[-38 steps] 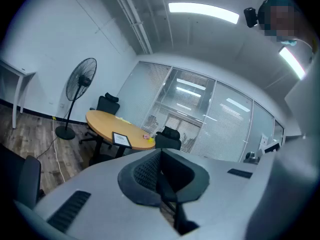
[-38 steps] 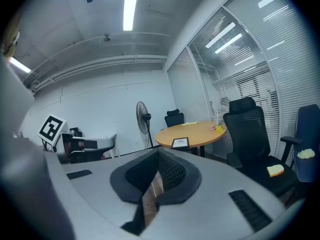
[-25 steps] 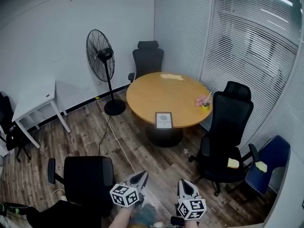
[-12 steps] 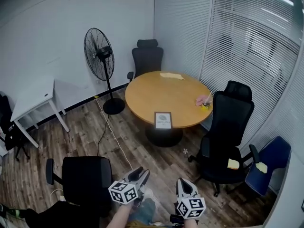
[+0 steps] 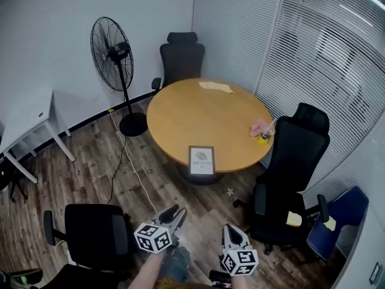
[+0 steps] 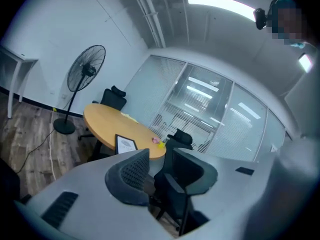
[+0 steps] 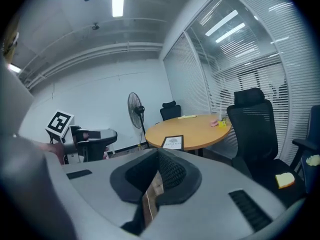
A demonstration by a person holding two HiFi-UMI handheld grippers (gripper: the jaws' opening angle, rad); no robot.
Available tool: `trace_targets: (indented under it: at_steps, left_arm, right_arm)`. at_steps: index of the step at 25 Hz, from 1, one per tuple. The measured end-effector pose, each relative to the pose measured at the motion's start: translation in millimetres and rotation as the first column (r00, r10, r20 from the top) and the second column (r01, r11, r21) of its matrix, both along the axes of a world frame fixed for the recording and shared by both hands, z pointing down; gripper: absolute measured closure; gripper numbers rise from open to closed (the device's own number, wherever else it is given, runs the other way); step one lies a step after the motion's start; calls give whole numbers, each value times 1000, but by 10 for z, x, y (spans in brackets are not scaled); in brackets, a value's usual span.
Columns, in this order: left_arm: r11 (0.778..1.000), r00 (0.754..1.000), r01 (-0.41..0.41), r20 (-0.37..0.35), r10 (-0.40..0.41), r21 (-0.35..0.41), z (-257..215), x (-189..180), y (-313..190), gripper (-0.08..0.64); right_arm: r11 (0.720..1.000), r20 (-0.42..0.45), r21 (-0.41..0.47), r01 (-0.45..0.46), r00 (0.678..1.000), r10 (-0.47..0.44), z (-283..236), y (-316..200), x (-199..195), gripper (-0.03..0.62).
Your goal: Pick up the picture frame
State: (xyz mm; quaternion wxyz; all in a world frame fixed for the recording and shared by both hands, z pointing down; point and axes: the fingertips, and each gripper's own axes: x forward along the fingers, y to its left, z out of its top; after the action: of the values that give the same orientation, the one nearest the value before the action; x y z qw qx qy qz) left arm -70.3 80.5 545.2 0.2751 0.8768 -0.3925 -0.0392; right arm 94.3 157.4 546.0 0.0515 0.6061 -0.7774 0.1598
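The picture frame (image 5: 201, 161) stands at the near edge of the round wooden table (image 5: 204, 110), black-rimmed with a white print. It also shows in the left gripper view (image 6: 126, 144) and in the right gripper view (image 7: 173, 142). Both grippers are low in the head view, well short of the table over the wooden floor. My left gripper (image 5: 172, 217) is open with nothing between its jaws (image 6: 157, 157). My right gripper (image 5: 231, 232) points at the frame with its jaws shut and empty (image 7: 159, 154).
A black office chair (image 5: 293, 167) stands right of the table, another (image 5: 180, 56) behind it, a third (image 5: 96, 236) at my near left. A standing fan (image 5: 111, 47) has its cable (image 5: 129, 161) running across the floor. A pink thing and a yellow cup (image 5: 262, 131) sit on the table.
Both grippers and the head have moved forward toward the table; the frame looks larger and nearer. The left jaws have gone from shut to open.
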Motion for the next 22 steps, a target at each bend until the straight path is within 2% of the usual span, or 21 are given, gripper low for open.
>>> trace_targets:
  at_steps: [2, 6, 11, 15, 18, 22]
  left_arm:
    - [1000, 1000, -21, -4, 21, -6, -3, 49, -350, 399]
    - [996, 999, -36, -4, 36, -76, 167, 67, -1091, 394]
    - [990, 998, -70, 1, 70, -119, 287, 112, -1815, 385]
    - [985, 995, -93, 5, 95, -149, 401, 152, -2190, 385]
    - [979, 995, -101, 9, 104, -174, 486, 211, -2338, 385]
    - [974, 994, -103, -1, 105, -201, 551, 304, -2452, 385]
  right_arm:
    - [1000, 7, -5, -9, 1000, 9, -29, -405, 43, 580]
    - [1000, -11, -3, 10, 1000, -10, -32, -1207, -10, 580]
    - [1000, -3, 5, -18, 1000, 18, -65, -1917, 48, 580]
    - [999, -26, 25, -46, 999, 47, -113, -2252, 116, 580]
    - [997, -63, 55, -58, 996, 62, -240, -2364, 181, 580]
    - [997, -90, 45, -63, 994, 67, -236, -2461, 297, 580]
